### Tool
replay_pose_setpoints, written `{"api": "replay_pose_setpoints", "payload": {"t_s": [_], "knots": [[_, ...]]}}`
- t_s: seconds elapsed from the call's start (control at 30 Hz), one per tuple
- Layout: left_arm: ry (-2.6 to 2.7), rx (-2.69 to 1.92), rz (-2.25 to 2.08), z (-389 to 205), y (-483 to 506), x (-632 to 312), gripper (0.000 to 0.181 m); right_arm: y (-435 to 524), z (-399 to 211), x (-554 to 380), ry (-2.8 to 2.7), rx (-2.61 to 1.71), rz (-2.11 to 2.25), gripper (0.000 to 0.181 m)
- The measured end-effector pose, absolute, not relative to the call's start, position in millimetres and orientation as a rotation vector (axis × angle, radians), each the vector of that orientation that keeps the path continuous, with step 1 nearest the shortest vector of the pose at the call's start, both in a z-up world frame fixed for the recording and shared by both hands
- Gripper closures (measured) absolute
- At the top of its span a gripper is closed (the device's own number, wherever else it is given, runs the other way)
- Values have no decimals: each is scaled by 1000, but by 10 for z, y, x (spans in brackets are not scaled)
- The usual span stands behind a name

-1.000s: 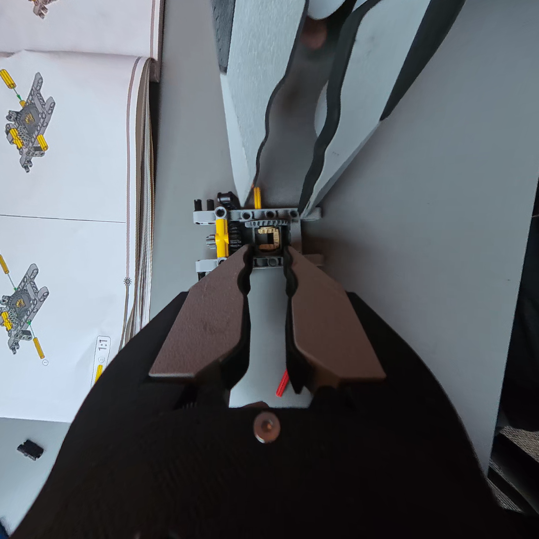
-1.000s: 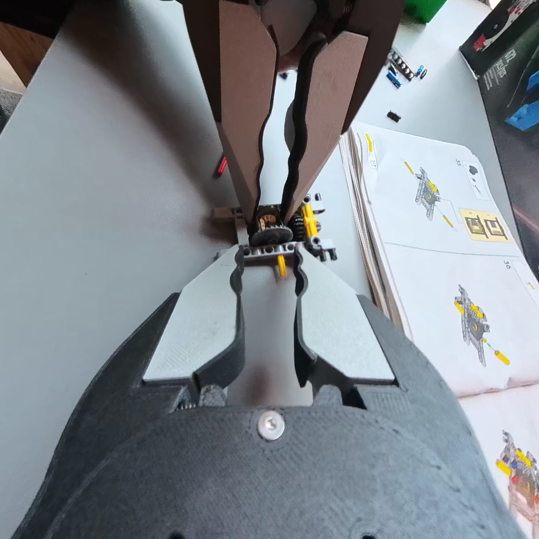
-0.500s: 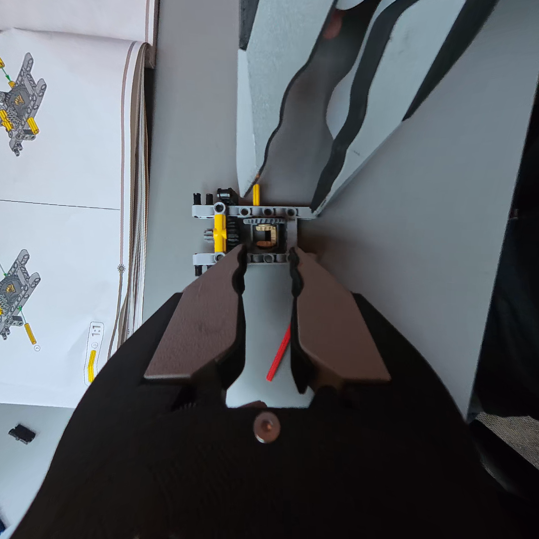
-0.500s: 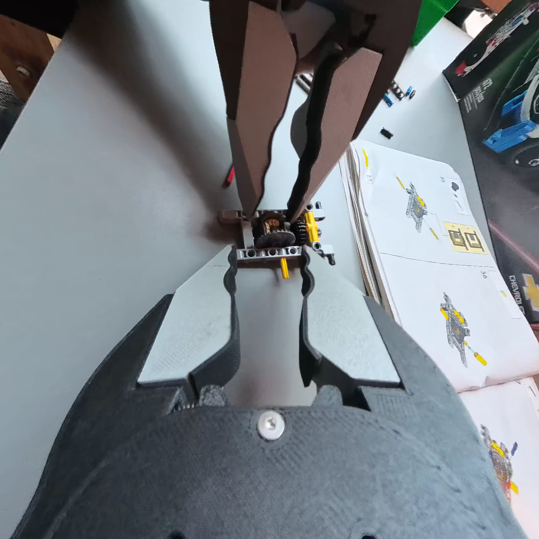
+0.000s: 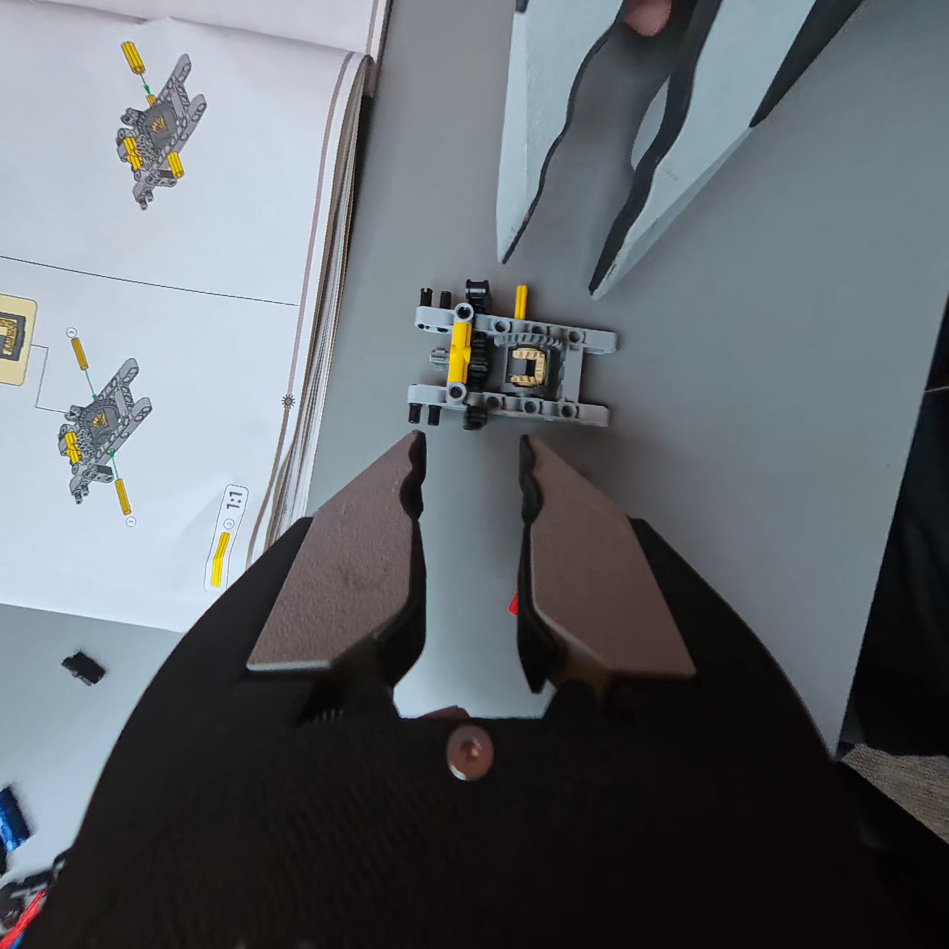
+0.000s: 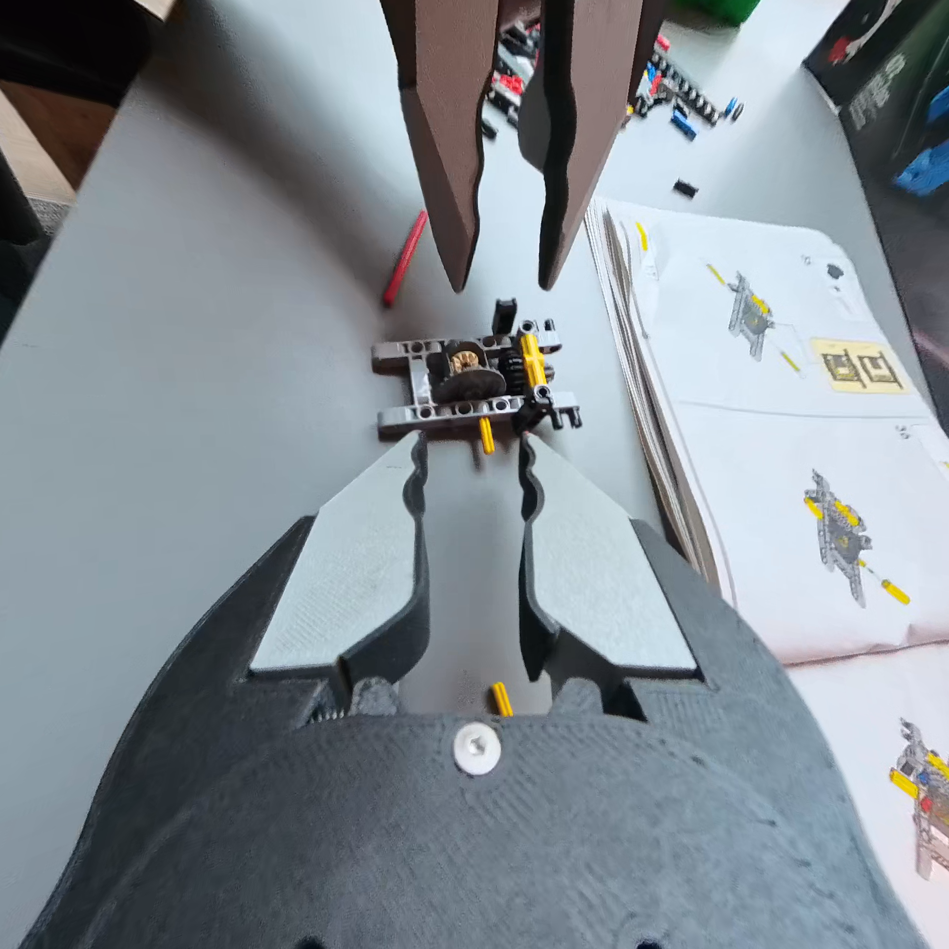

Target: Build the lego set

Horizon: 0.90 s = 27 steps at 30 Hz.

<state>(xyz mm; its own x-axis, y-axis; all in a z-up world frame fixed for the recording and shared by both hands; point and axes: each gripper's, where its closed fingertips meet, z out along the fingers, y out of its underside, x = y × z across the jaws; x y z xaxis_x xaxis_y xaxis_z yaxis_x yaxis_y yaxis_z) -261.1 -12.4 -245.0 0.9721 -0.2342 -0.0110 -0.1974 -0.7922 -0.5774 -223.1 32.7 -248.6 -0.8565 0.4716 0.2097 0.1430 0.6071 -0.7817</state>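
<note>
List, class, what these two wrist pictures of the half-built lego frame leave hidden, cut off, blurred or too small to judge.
- Red rod: left wrist view, nearly all behind the left claw finger.
- Loose yellow pin: right wrist view, lower end behind the right claw body.
- Parts pile: right wrist view, blurred and small.
- Instruction booklet: left wrist view, cut off by the left edge.
- Lego frame: underside unseen in both views.

Lego assembly (image 5: 511,367) between parted grippers

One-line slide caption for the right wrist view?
Both open grippers, right and left, flank the grey gear assembly resting free on the table beside the instruction booklet.
</note>
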Motion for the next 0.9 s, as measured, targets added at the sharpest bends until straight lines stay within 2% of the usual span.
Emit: {"api": "replay_pose_setpoints", "payload": {"t_s": [0.23,0.4,0.5,0.9], "knots": [[366,-2502,-57,-2554,-86,-2551,150,365,-2618,-2303,-2490,-526,1060,161],[372,-2419,-9,-2429,-74,-2530,150,338,-2665,-2335,-2521,-489,1025,174],[414,-2376,-16,-2345,-78,-2398,156,324,-2671,-2334,-2532,-474,1027,180],[427,-2441,56,-2481,48,-2346,153,371,-2675,-2334,-2551,-495,1046,181]]}}
